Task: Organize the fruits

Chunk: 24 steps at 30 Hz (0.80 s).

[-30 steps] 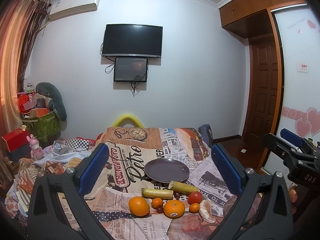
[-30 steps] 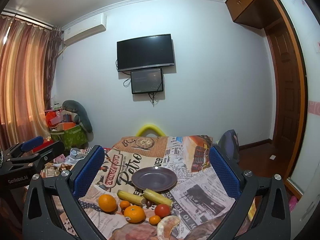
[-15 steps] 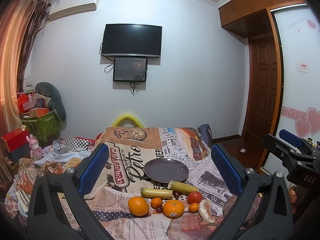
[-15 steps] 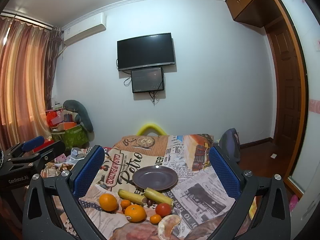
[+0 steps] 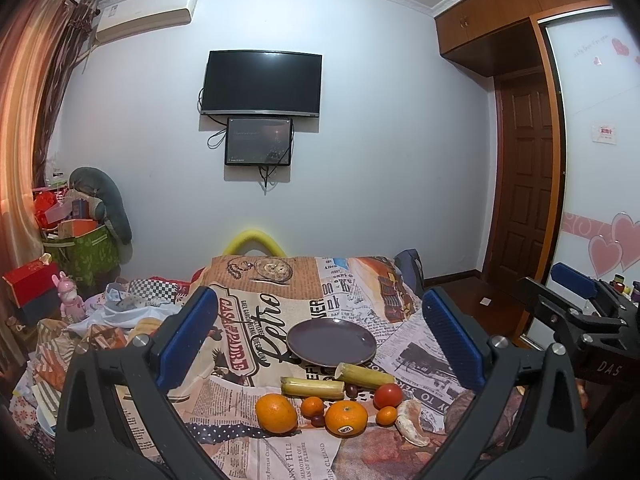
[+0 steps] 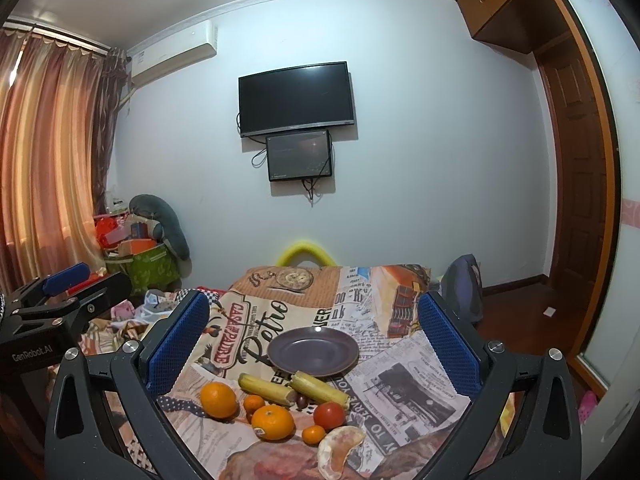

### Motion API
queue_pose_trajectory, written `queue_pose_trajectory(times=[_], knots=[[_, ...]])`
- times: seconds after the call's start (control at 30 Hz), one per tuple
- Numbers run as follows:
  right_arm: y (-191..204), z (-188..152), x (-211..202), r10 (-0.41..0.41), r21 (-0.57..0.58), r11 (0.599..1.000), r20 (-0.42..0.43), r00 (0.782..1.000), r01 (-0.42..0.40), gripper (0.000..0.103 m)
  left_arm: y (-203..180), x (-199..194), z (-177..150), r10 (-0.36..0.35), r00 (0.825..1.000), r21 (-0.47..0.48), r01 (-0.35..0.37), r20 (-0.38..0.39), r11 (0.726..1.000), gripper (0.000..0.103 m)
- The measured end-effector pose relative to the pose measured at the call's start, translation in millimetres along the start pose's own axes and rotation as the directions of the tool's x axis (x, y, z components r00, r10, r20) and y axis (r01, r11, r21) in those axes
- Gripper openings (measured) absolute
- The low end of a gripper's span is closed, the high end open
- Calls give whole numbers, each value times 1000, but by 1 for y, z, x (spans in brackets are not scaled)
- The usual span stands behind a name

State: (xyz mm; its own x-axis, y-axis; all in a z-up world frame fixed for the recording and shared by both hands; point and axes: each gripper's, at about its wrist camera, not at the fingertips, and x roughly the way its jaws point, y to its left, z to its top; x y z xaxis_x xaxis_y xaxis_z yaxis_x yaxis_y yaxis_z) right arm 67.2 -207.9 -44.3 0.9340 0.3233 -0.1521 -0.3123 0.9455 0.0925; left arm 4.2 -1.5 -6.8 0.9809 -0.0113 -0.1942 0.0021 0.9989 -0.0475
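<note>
Two hand-held grippers face a counter (image 5: 240, 360) covered in a newspaper-print cloth, both held above its near edge with nothing between their fingers. The left hand-held gripper (image 5: 320, 340) has its blue-padded fingers spread wide, and the fruit lies ahead of it and lower, framed between those fingers. The right hand-held gripper (image 6: 314, 340) is likewise spread wide and empty, and the same fruit sits ahead of and below it. Nearest the left hand-held gripper is a row: a large orange (image 5: 276, 413) toward its left finger, a stickered orange (image 5: 346, 418) at centre, a red tomato (image 5: 388, 395) and a peeled citrus piece (image 5: 410, 422) toward its right finger. Two small tangerines (image 5: 312, 407) and some dark grapes (image 5: 318, 421) sit among them. Just beyond lie two yellow-green sugarcane pieces (image 5: 312, 388), almost end to end. Farther ahead, roughly centred between the fingers, rests an empty dark purple plate (image 5: 331, 342), close to the farther cane piece.
</note>
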Motion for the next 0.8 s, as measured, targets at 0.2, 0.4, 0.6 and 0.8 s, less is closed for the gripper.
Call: queue_pose_trajectory(times=[0.2,0.4,0.6,0.8], knots=[[1,0,0,0,0,1000,-2,1000,0,103,-1,0,0,-1,1000,3,1,0,1000,103],[0,0,1,1,1,1000,-8,1000,-1,103,-2,0,-1,-1,1000,5,1,0,1000,103],[-1,0,4,-11,-6,1000,-16,1000,11,103,-2,3,-2,-7,1000,11,7,-8,1000,103],[-6,-5,15,-17,-10,1000,-61,998,17,103,1,13,-7,6,1000,15,-6,-25,1000,103]])
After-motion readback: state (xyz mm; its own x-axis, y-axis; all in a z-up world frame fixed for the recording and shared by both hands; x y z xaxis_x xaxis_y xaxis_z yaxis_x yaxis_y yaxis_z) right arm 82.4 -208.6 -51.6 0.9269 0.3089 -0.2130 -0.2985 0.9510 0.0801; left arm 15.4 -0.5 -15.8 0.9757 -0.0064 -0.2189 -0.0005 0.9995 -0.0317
